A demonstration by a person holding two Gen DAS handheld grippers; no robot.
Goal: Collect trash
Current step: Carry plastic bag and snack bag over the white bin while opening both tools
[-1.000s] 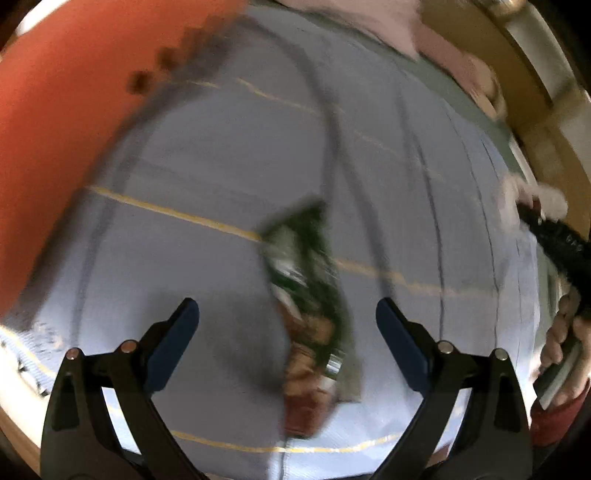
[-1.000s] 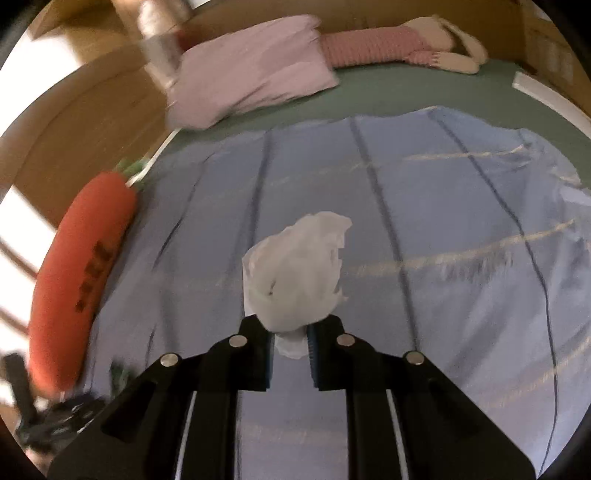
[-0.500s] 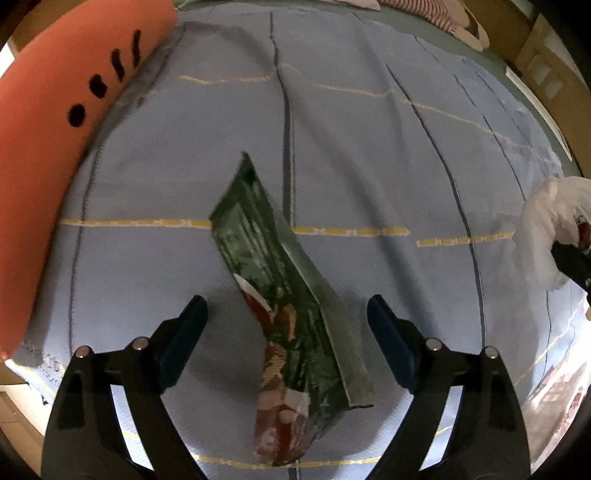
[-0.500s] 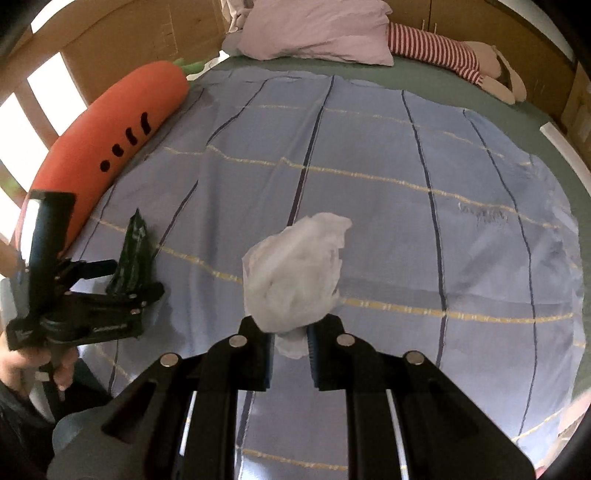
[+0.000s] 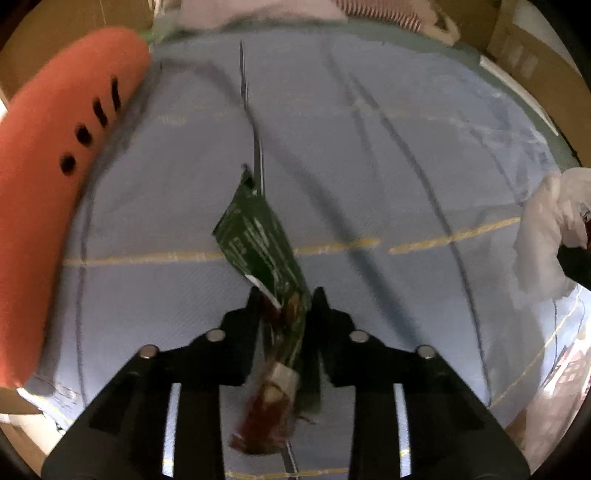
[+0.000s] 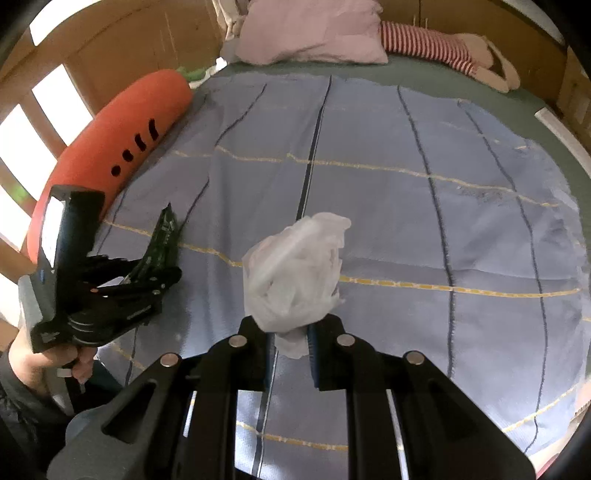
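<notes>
My left gripper point(image 5: 286, 299) is shut on a green and red snack wrapper point(image 5: 258, 240), which sticks out forward over the blue blanket point(image 5: 369, 166). In the right wrist view the left gripper point(image 6: 162, 269) shows at the left with the wrapper point(image 6: 164, 236) standing up from it. My right gripper point(image 6: 288, 328) is shut on a crumpled white plastic bag point(image 6: 295, 273), held above the blanket point(image 6: 406, 221). That bag also shows at the right edge of the left wrist view point(image 5: 550, 229).
An orange carrot-shaped cushion point(image 6: 122, 136) lies along the bed's left side by a wooden rail point(image 6: 22, 107). A pink pillow point(image 6: 310, 33) and a striped soft toy point(image 6: 443, 48) lie at the head end. Cardboard boxes point(image 5: 535, 66) stand at the right.
My left gripper has closed on the snack wrapper, which lay loose between its open fingers before, and has lifted it. My right gripper keeps hold of the white bag, almost unmoved.
</notes>
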